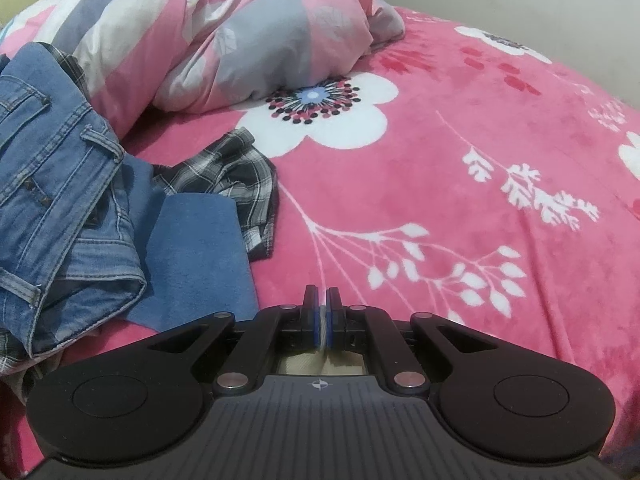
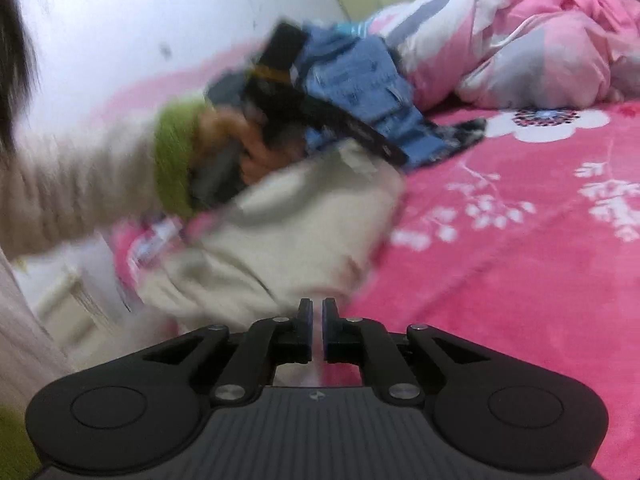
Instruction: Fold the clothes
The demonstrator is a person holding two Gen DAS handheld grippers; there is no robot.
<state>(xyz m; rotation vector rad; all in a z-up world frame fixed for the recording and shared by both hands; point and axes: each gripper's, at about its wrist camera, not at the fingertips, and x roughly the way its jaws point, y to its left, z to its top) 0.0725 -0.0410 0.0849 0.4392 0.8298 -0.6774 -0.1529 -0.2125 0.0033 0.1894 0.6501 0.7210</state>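
Note:
A cream garment (image 2: 288,232) lies bunched near the bed's edge in the blurred right wrist view. My left gripper (image 2: 394,156), held by a hand (image 2: 248,152) with a green cuff (image 2: 176,156), is at the garment's far top edge. In the left wrist view the left gripper (image 1: 321,312) is shut, with a thin strip of pale cloth pinched between its pads. My right gripper (image 2: 316,320) is at the garment's near edge. Its jaws stand almost together, with pale cloth showing in the slit.
Blue jeans (image 1: 60,184), a plaid shirt (image 1: 236,176) and a flat blue cloth (image 1: 200,256) are piled at the left of the pink floral bedspread (image 1: 440,200). A rumpled pink and grey duvet (image 1: 224,40) fills the back. Wall and floor lie left of the bed's edge (image 2: 120,248).

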